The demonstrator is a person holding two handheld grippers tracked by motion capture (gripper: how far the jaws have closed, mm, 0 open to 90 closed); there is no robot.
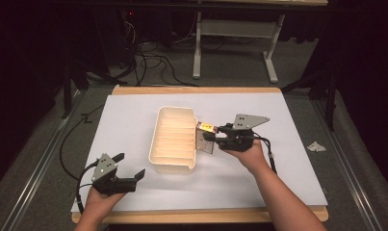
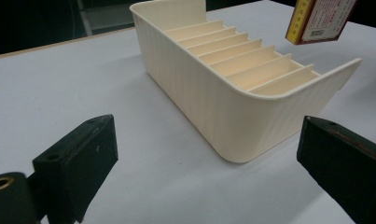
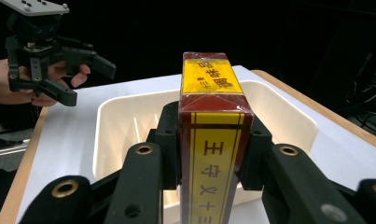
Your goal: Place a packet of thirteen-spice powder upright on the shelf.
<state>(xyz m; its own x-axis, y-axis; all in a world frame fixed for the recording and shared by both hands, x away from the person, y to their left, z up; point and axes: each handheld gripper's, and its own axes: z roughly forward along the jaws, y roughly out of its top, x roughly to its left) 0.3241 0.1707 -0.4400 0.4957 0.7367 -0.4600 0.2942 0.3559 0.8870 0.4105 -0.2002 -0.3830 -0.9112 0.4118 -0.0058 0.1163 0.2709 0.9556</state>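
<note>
Surroundings of the work area, seen from above.
A white sheet covers the wooden tabletop, whose bare edge shows at 12 and 6 o'clock. On the grey floor, black cables lie tangled at 11 o'clock, a white table frame stands at 12 o'clock, and a crumpled scrap of paper lies at 3 o'clock. Metal rails run along both sides.

high view: above, facing forward-down on divided cream tray | left gripper view: close, near its corner | right gripper view: close, facing its end | shared: tray
</note>
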